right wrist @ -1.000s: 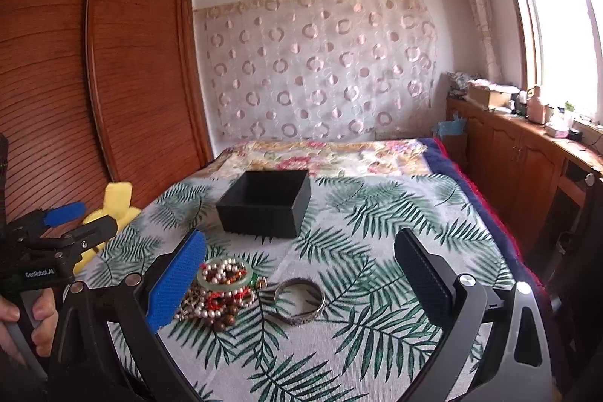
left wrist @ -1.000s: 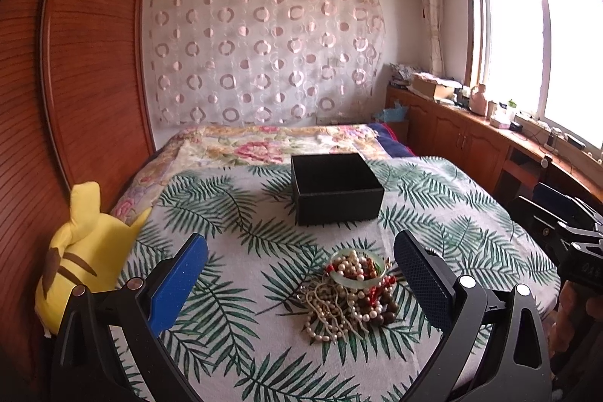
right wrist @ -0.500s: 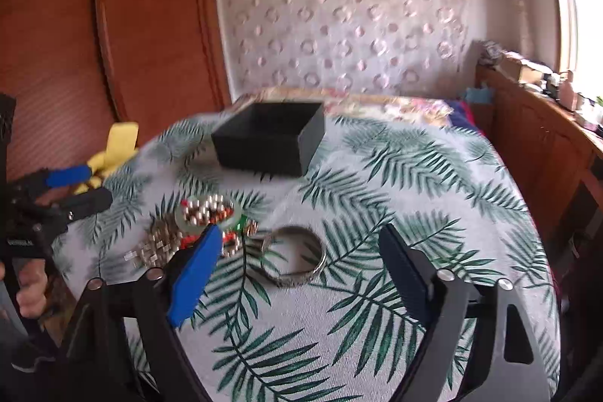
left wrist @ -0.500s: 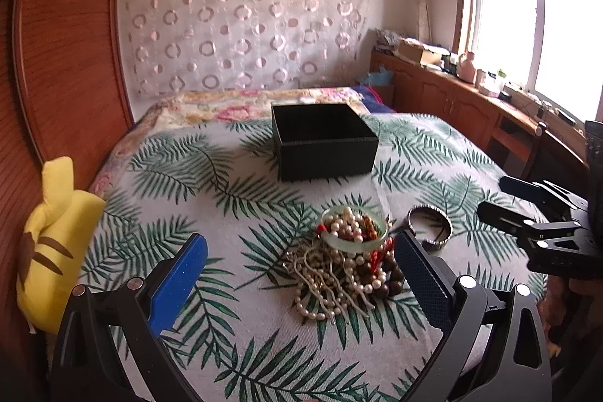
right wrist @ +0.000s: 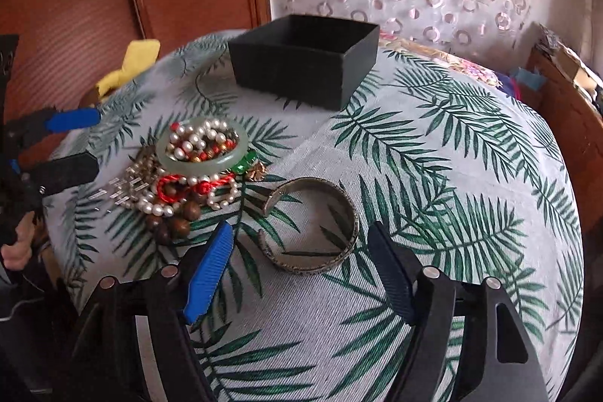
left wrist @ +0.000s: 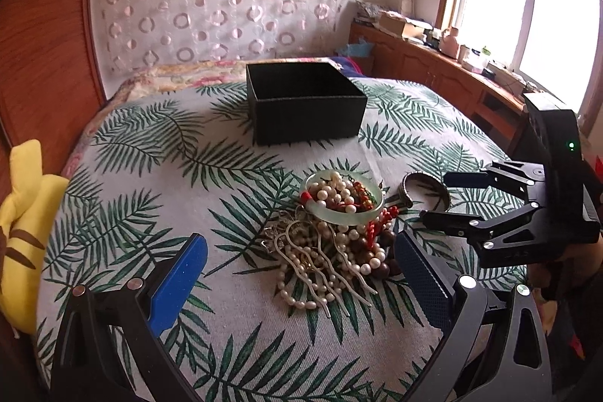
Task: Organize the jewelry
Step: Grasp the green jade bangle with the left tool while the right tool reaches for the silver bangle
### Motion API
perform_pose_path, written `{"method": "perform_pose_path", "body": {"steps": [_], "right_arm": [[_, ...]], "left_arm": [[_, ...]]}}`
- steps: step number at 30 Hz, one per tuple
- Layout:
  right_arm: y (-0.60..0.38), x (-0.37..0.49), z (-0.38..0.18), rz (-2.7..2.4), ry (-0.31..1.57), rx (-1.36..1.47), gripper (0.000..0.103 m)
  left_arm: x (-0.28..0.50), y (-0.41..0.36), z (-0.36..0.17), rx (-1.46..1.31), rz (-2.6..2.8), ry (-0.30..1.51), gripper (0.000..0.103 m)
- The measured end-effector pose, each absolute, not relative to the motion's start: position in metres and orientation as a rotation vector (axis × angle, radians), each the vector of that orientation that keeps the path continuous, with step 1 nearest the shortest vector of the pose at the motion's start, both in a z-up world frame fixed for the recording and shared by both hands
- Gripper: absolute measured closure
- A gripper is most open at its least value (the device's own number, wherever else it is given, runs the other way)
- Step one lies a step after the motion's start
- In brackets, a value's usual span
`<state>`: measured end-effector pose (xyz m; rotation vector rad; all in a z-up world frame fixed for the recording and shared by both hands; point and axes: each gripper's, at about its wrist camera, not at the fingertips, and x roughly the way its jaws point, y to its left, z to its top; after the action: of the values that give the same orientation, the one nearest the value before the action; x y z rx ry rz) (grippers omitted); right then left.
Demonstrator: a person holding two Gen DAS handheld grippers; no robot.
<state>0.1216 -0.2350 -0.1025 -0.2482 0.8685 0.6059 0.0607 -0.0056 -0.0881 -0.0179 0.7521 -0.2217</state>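
Note:
A pile of jewelry lies on the leaf-print cloth: pearl strands, red cord, brown wooden beads and a pale green jade bangle on top. A silver cuff bracelet lies just right of the pile. An open black box stands behind them. My left gripper is open, low over the near side of the pile. My right gripper is open, its fingers either side of the cuff's near rim. The pile also shows in the right wrist view, as does the box.
A yellow plush toy lies at the bed's left edge by the wooden wardrobe. A wooden cabinet with clutter runs under the window on the right. The leaf-print cloth covers the bed around the jewelry.
Both grippers have come down and forward toward the jewelry. The right one has closed in on the silver cuff, the left one on the bead pile. Both stay open.

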Motion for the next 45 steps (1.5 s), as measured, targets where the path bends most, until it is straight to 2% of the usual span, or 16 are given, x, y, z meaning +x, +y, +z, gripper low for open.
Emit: {"method": "perform_pose_path", "body": {"steps": [3,6,7,8,11,15,28,31,33,45], "right_arm": [[-0.232,0.128,-0.107,0.606,0.883,-0.268,0.027],[-0.232,0.13,-0.107,0.601,0.876,-0.285,0.036],[-0.232,0.131,-0.107,0.6,0.875,-0.285,0.042],[-0.232,0.131,-0.107,0.603,0.872,-0.284,0.044],[-0.234,0.13,-0.107,0.606,0.869,-0.28,0.044],[-0.235,0.129,-0.106,0.607,0.866,-0.277,0.044],[-0.235,0.126,-0.107,0.599,0.858,-0.278,0.043],[-0.235,0.127,-0.107,0.599,0.858,-0.277,0.043],[-0.235,0.126,-0.107,0.599,0.858,-0.277,0.043],[-0.236,0.126,-0.104,0.595,0.851,-0.266,0.044]], "left_arm": [[0.067,-0.007,-0.089,-0.016,-0.236,0.768,0.007],[0.075,-0.012,-0.09,0.011,-0.258,0.786,0.007],[0.077,-0.014,-0.09,0.013,-0.267,0.791,0.007],[0.08,-0.015,-0.09,0.013,-0.283,0.797,0.007],[0.09,-0.022,-0.092,0.026,-0.32,0.814,0.009],[0.104,-0.03,-0.1,0.034,-0.369,0.857,0.02],[0.145,-0.05,-0.109,0.07,-0.426,0.962,0.022],[0.15,-0.053,-0.114,0.081,-0.428,0.985,0.026],[0.153,-0.053,-0.116,0.094,-0.422,0.991,0.034],[0.146,-0.037,-0.094,0.078,-0.386,0.89,0.034]]}}
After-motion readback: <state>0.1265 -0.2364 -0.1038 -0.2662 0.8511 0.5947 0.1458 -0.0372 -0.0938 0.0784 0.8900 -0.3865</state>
